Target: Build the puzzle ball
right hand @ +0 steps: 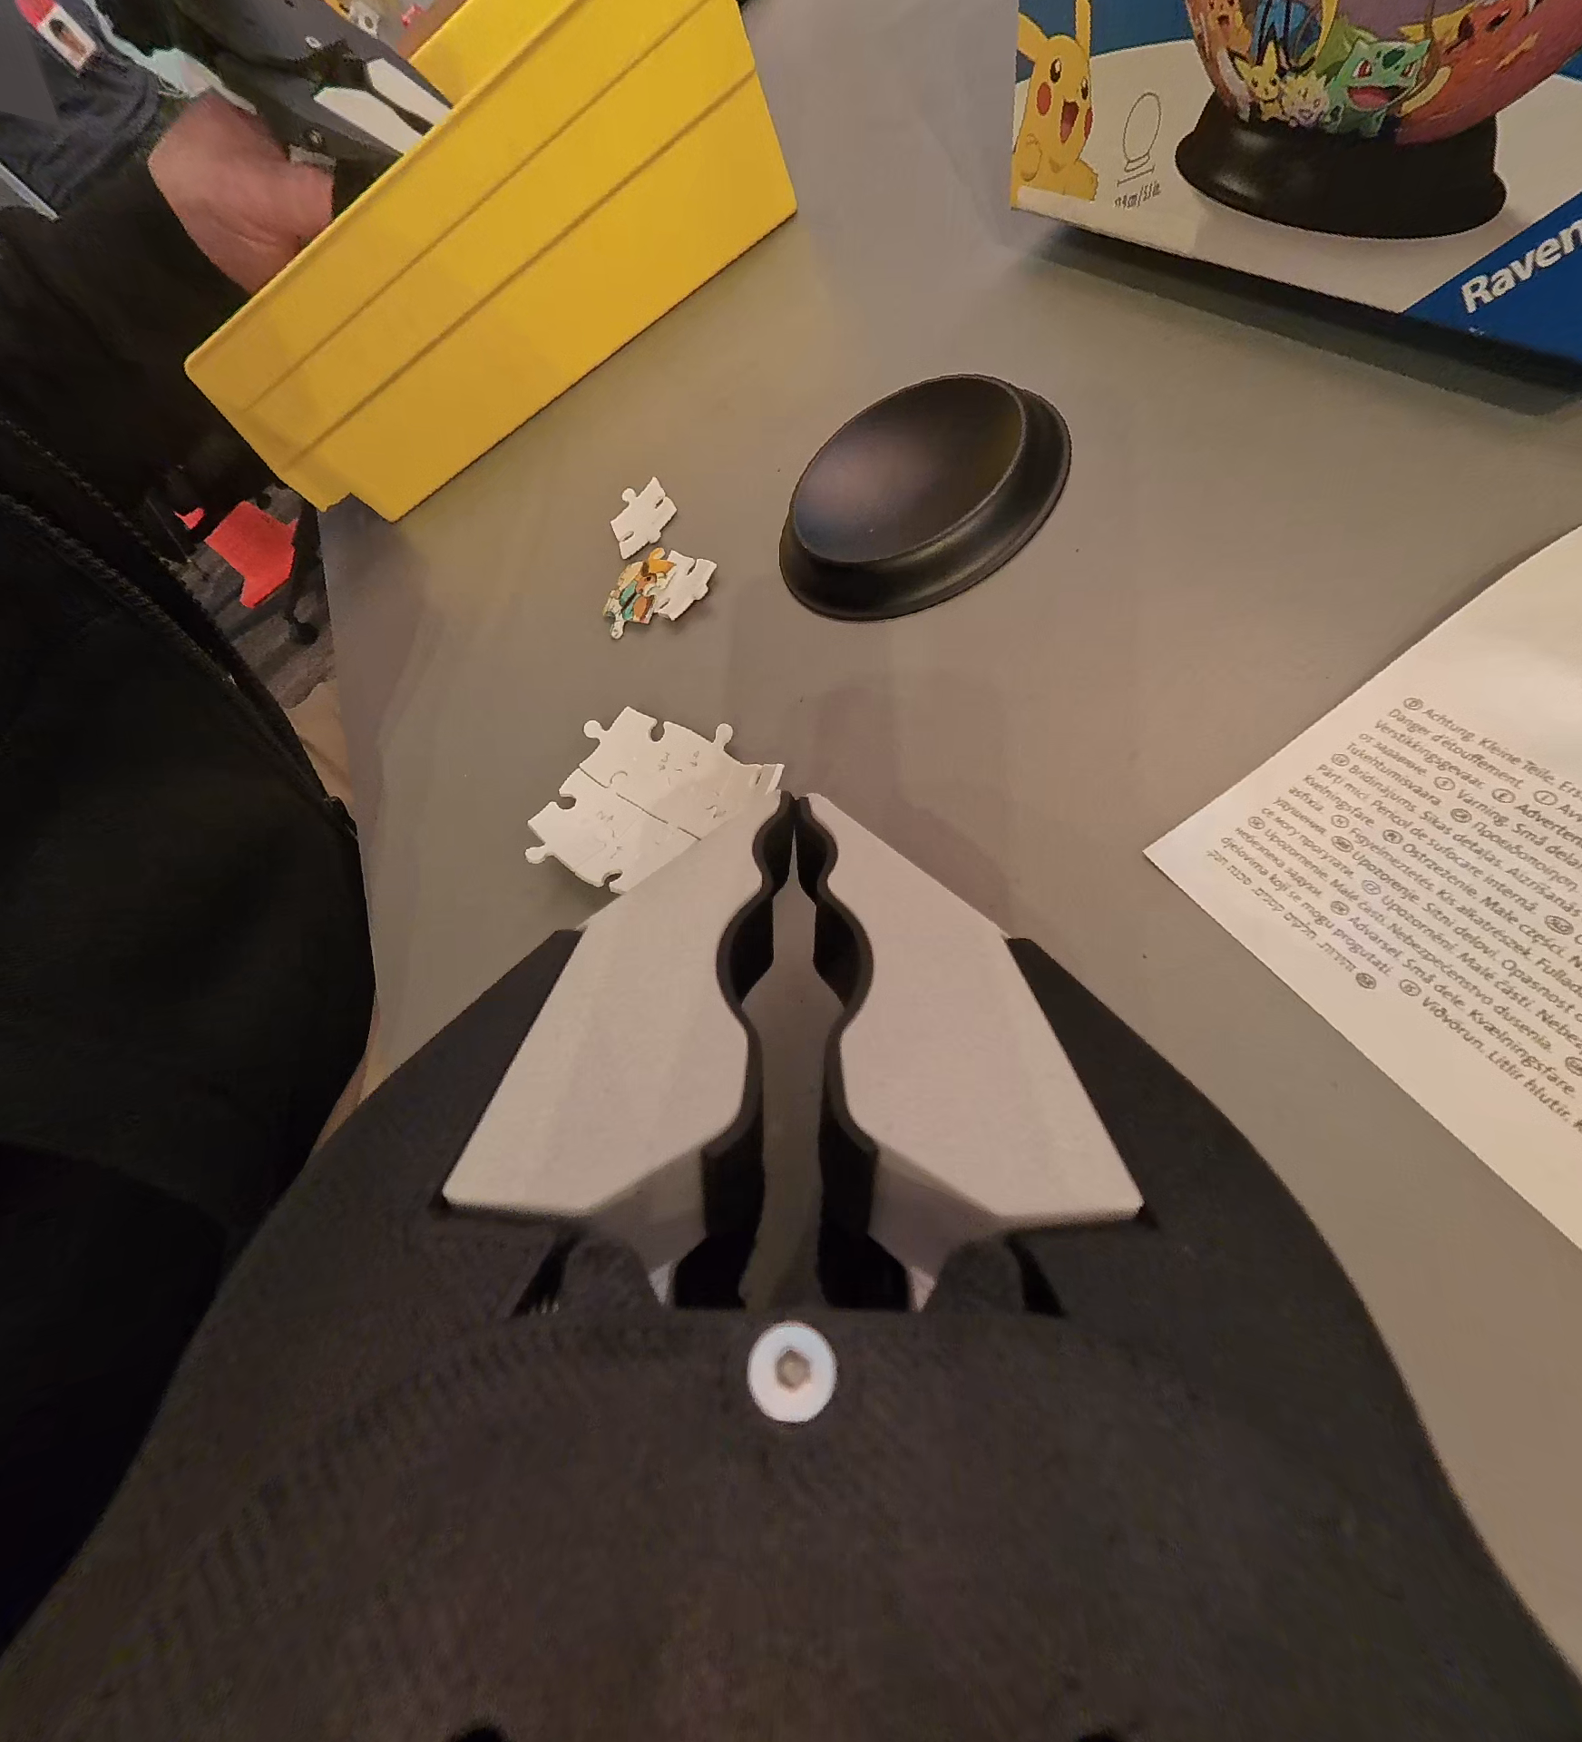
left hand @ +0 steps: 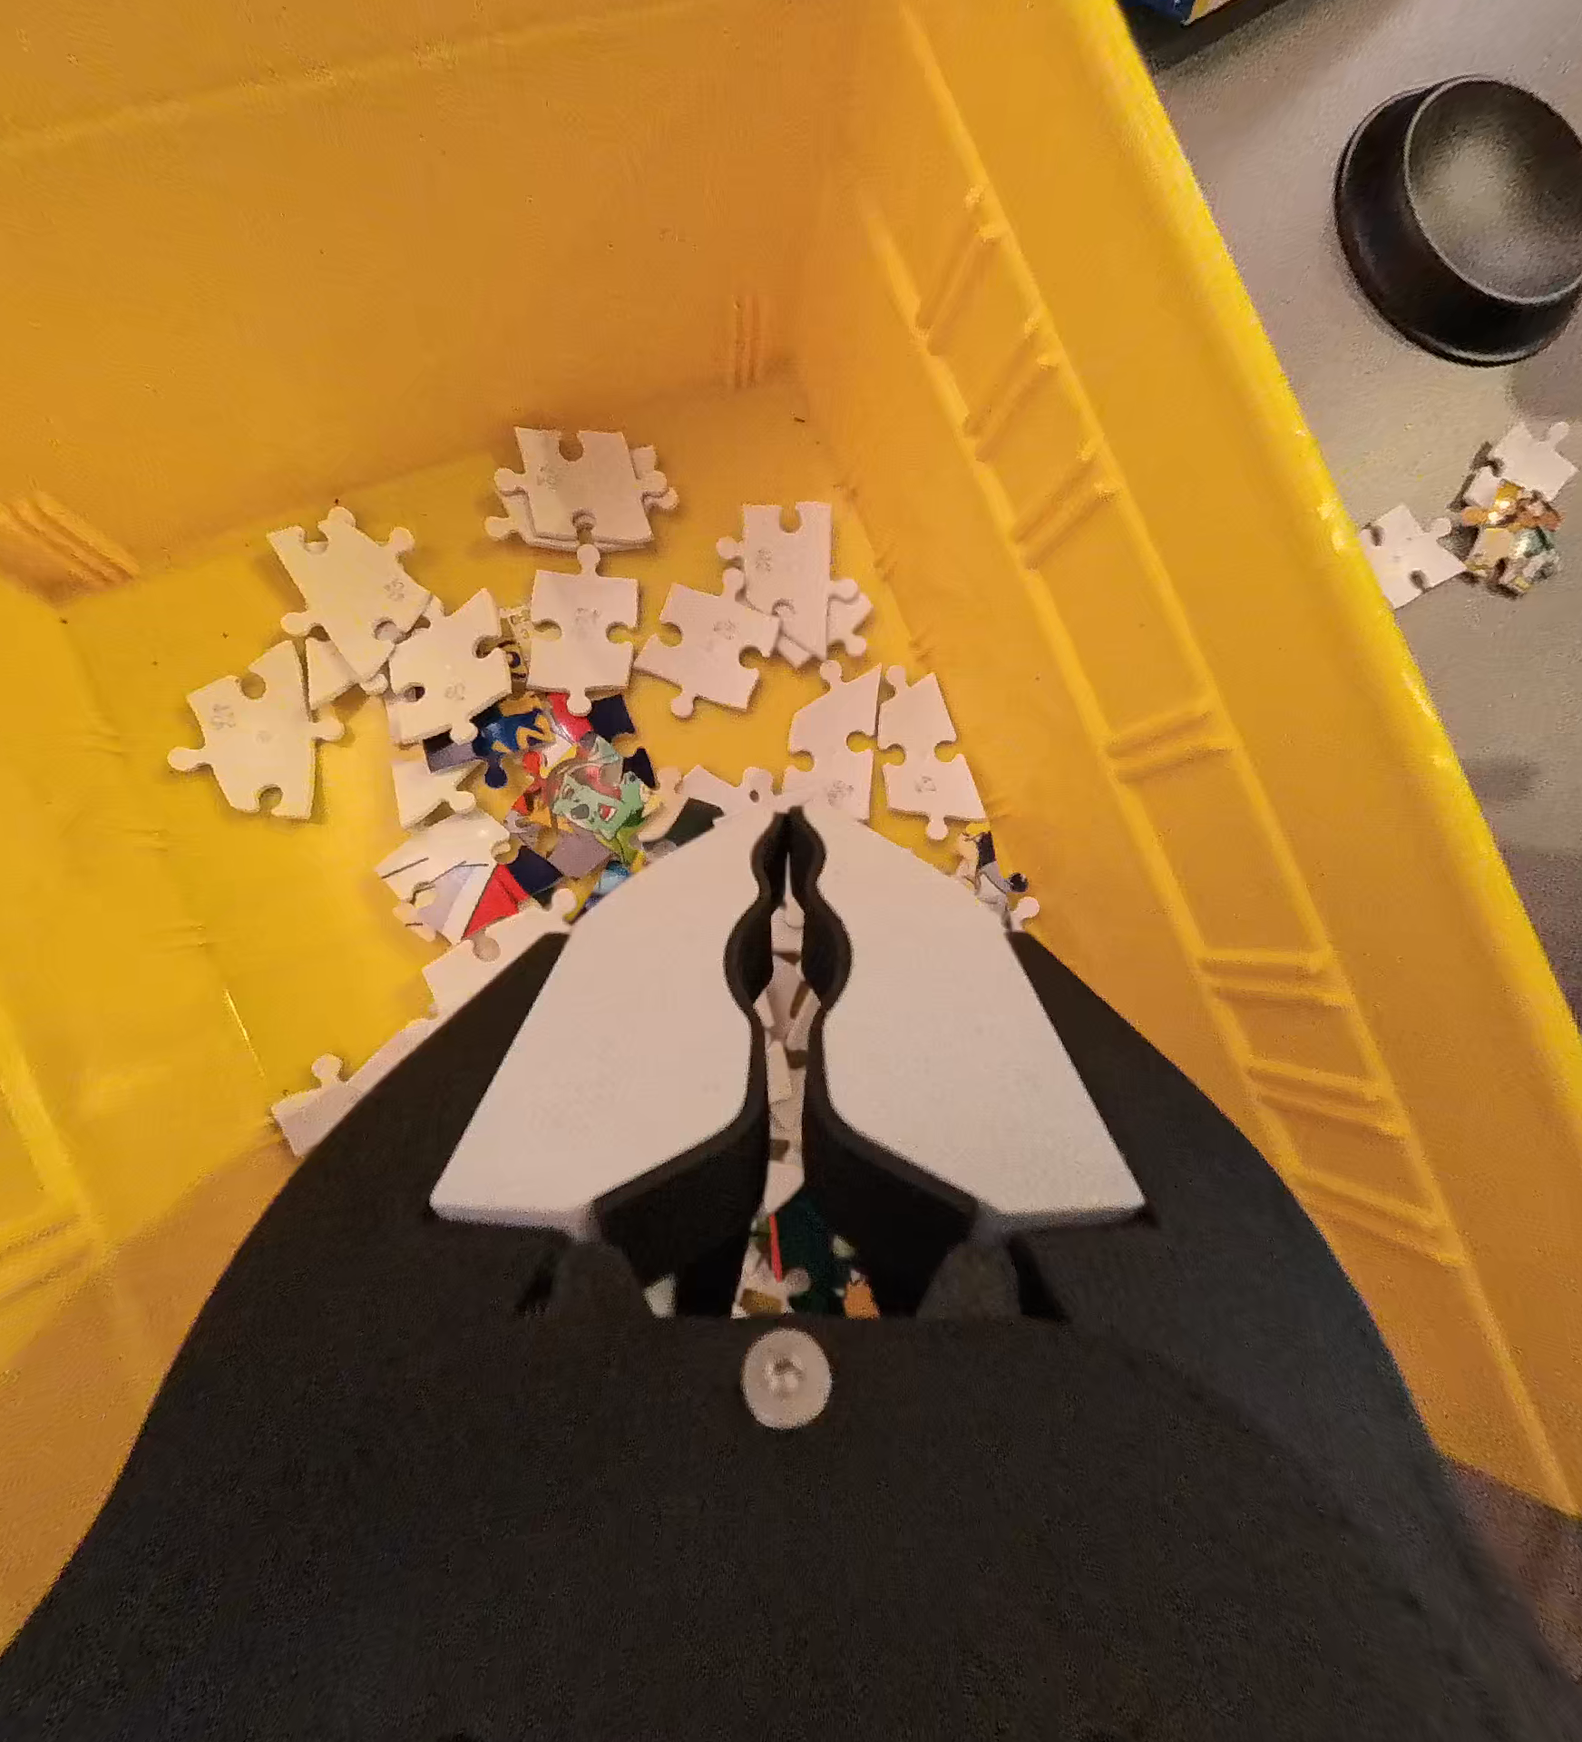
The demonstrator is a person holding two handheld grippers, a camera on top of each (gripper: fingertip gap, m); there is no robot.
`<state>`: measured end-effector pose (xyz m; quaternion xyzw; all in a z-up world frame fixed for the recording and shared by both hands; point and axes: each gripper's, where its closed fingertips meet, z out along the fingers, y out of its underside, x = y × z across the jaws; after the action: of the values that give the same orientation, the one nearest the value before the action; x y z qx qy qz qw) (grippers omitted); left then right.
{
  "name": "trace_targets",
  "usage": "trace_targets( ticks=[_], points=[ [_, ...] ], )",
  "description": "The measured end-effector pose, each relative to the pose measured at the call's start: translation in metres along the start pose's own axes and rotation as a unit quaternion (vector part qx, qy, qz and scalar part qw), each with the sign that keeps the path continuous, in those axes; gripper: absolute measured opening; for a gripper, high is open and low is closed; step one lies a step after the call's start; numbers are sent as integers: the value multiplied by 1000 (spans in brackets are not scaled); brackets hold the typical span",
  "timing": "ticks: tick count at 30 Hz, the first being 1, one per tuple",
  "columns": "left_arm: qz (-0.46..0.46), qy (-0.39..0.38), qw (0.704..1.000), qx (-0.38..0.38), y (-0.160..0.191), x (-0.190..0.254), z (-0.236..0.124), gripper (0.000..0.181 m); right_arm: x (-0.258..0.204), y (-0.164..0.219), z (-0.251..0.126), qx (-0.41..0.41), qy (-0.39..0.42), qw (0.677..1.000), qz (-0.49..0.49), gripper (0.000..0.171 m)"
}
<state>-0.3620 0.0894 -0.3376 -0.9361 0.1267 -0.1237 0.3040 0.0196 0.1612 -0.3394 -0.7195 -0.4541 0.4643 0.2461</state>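
Observation:
My left gripper reaches down into a yellow bin; its jaws are shut, tips just above several loose puzzle pieces, most white side up, some coloured. More pieces show through the slot behind the tips. My right gripper is shut low over the grey table, its tips beside the right edge of a joined patch of white pieces. The black round stand sits beyond it and also shows in the left wrist view.
A few loose pieces lie between the bin and the stand. The puzzle box stands at the far right. A printed sheet lies at the right. A person's dark sleeve fills the left. My right fingertips sit around 40 cm from my left ones.

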Motion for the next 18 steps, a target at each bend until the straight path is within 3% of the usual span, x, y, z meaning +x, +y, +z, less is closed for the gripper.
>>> trace_targets(
  ticks=[6,13,18],
  points=[
    [71,-59,994,-59,-6,-10,18,35,0,-1,-1,3,0,1000,0,0],
    [32,-93,992,-85,8,-35,5,30,0,-1,-1,4,-3,1000,1,0],
    [56,-144,981,-120,14,-48,5,39,-1,-2,-1,6,-2,1000,0,0]
  ],
)
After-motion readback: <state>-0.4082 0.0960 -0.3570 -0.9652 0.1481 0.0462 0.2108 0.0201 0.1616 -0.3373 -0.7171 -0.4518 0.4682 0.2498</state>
